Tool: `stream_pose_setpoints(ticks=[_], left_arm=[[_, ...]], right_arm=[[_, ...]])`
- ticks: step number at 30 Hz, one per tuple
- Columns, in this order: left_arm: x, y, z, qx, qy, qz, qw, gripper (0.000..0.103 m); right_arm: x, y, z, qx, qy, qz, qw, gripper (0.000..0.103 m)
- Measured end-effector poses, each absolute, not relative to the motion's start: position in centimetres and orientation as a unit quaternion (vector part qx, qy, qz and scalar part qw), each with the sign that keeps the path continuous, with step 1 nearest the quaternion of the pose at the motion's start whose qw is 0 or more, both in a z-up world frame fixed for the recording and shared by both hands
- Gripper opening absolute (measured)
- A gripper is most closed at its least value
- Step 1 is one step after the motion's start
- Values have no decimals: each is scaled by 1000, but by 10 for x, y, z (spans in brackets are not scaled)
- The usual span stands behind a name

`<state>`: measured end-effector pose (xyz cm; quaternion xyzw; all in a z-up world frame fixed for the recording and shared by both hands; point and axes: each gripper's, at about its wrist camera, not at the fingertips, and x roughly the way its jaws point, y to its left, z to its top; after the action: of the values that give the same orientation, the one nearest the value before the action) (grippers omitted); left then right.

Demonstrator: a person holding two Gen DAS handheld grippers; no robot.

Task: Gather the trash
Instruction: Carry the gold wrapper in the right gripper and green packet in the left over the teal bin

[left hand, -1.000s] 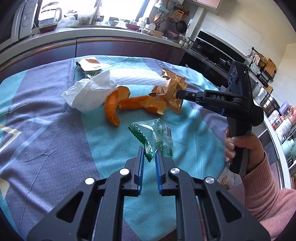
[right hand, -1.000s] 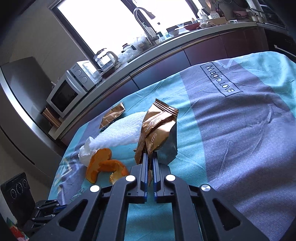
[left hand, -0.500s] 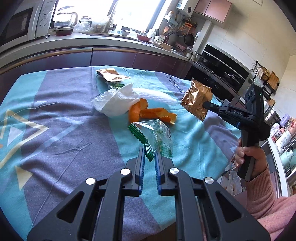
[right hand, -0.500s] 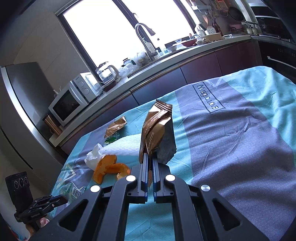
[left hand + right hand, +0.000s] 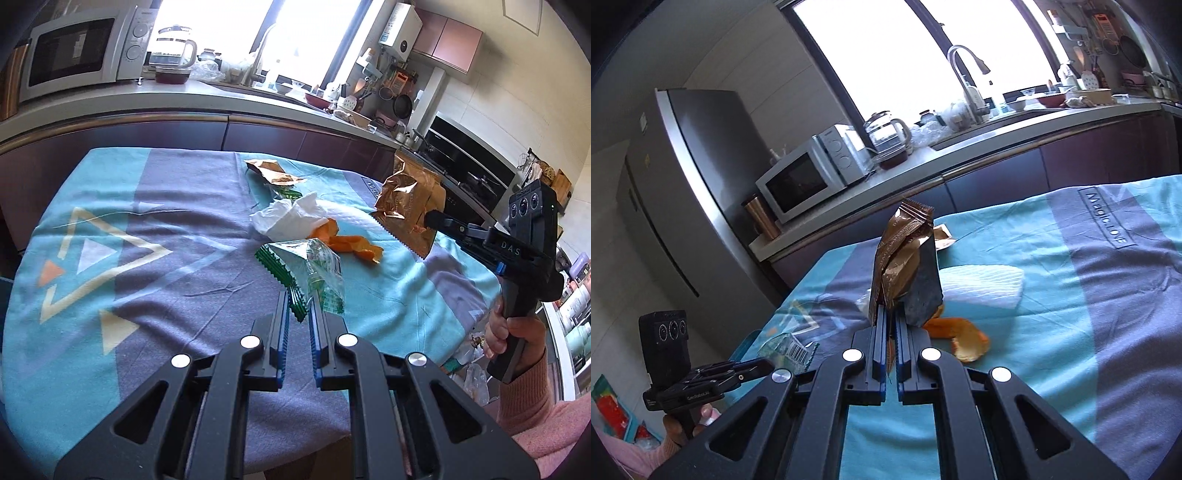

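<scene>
Tissue partly hidden behind brown wrapper; print on green wrapper too small to read.

Bronze wrapper: glossy crinkled foil. Green wrapper: clear shiny plastic. Tissue: soft matt paper. Tablecloth: matt woven cloth, lightly creased. Fridge: brushed metal.

Open room: left half of the blue and purple cloth-covered bench.
In the way: white crumpled tissue, orange peel mid-bench.
</scene>
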<state>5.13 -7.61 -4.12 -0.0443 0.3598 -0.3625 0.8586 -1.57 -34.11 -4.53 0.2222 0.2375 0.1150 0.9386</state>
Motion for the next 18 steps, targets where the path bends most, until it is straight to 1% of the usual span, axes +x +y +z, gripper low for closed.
stream_pose_setpoints(ticks=[18], left_arm=[[37, 28, -25, -78, 331, -265, 902, 11]], right_arm=[[37, -223, -44, 184, 284, 267, 902, 3]])
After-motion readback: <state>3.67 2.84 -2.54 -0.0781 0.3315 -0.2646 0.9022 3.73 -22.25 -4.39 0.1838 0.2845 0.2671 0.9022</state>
